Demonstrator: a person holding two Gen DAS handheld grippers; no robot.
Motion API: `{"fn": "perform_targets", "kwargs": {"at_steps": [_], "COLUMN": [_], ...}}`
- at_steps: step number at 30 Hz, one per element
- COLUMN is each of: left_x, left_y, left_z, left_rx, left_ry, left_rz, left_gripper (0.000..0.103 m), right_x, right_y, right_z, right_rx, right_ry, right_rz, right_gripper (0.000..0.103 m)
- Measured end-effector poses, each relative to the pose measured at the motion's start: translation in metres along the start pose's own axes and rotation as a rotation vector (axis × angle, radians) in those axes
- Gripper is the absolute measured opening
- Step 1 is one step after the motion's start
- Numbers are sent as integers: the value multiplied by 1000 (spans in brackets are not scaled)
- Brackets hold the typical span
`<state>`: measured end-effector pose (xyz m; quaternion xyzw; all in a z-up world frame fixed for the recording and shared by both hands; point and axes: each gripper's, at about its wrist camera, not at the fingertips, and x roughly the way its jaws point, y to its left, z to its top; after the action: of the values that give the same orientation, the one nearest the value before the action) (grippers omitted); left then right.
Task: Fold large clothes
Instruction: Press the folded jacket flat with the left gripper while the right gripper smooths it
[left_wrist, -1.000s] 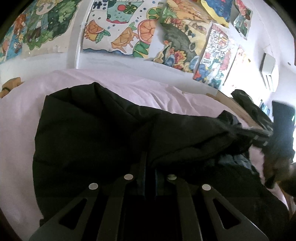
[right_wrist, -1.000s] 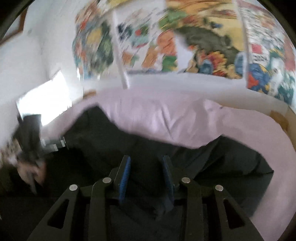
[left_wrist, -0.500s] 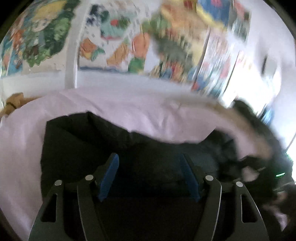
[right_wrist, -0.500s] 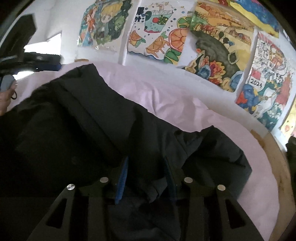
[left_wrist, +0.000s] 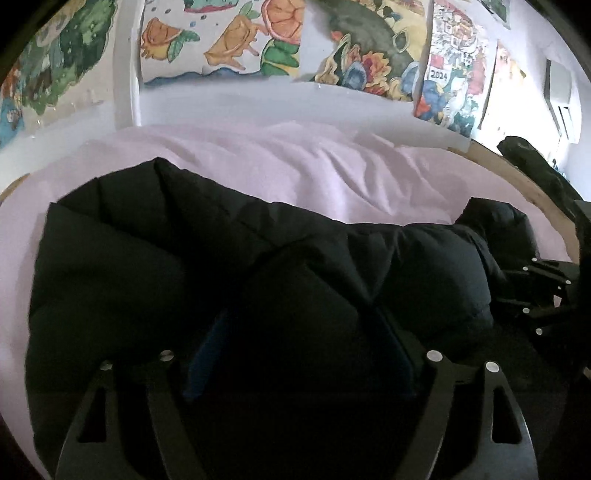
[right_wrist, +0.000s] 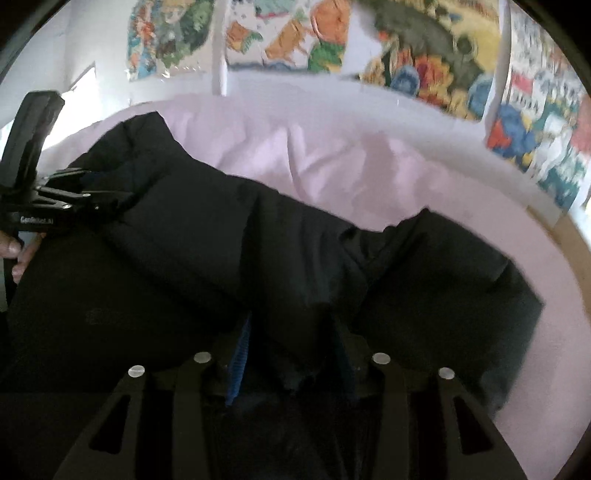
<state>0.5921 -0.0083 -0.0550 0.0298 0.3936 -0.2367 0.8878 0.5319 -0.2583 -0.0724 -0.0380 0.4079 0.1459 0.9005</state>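
Note:
A black puffy jacket (left_wrist: 147, 266) lies spread over a pink bed sheet (left_wrist: 295, 166). My left gripper (left_wrist: 299, 332) hovers low over its near part. Its jaws are opening and stand wide, with a bulge of the jacket between the blue pads and not pinched. In the right wrist view the jacket (right_wrist: 221, 240) runs from far left to right. My right gripper (right_wrist: 291, 350) has a bunched fold between its pads; its jaws are opening, and the fabric still fills the gap. Each view also shows the other gripper: the left gripper (right_wrist: 74, 195) and the right gripper (left_wrist: 535, 295).
Colourful posters (left_wrist: 354, 48) cover the white wall behind the bed. A wooden bed edge (right_wrist: 569, 236) runs along the right. More dark clothing (left_wrist: 535, 166) lies past that edge. A person's hand (right_wrist: 14, 254) holds the left gripper's handle.
My left gripper went from shut on the jacket to wide open and dropped closer to it. The right gripper sank toward the bed with its fold, and its pads spread a little.

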Motion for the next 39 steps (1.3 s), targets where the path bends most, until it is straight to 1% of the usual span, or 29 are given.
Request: {"fn": "perform_targets", "kwargs": {"at_steps": [3, 6, 8, 10, 12, 15, 17, 18, 20, 21, 23, 26, 28, 30, 33, 35, 37, 39], "left_x": [11, 18, 15, 15, 8, -5, -12, -15, -21, -24, -35, -58, -73, -93, -115, -132, -149, -168], "left_y": [2, 3, 4, 4, 3, 0, -5, -8, -15, -19, -22, -28, -34, -41, -52, -59, -67, -76], "left_z": [-2, -3, -5, -2, -2, -1, 0, -1, 0, 0, -3, -13, -18, -23, -33, -40, -49, -58], "left_rx": [4, 7, 8, 5, -6, -18, -27, -29, -19, -16, -28, -47, -42, -40, -38, -36, -34, -33], "left_ry": [20, 21, 11, -1, -17, -31, -40, -43, -42, -36, -12, 15, 41, 65, 142, 168, 196, 220], "left_rz": [3, 17, 13, -1, -15, -5, 18, 35, 84, 113, 134, 136, 139, 152, 146, 144, 144, 135], "left_gripper": [78, 79, 79, 79, 78, 82, 83, 84, 86, 87, 87, 87, 89, 90, 90, 90, 90, 90], "right_x": [17, 28, 27, 21, 9, -4, -9, -14, -21, -23, -34, -52, -67, -87, -114, -137, -151, -162], "right_y": [-3, 4, 6, 3, 1, -3, -4, -4, 0, 2, 8, 13, 18, 30, 46, 58, 69, 77], "right_z": [-2, -3, -4, -6, -9, -10, -8, -9, -9, -8, -10, -17, -24, -30, -35, -40, -44, -49], "right_rx": [17, -15, -20, -13, 4, 28, 40, 42, 35, 31, 30, 88, 137, 162, 198, 238, 269, 303], "right_ry": [-4, -9, -11, -29, -57, -78, -95, -101, -102, -100, -92, -75, -54, -17, 29, 50, 86, 96], "right_rz": [0, -50, -56, -49, -37, -8, -3, -10, -31, -42, -71, -74, -80, -88, -88, -86, -93, -122], "right_gripper": [44, 43, 43, 45, 47, 52, 59, 61, 69, 71, 75, 80, 83, 84, 88, 93, 97, 97]}}
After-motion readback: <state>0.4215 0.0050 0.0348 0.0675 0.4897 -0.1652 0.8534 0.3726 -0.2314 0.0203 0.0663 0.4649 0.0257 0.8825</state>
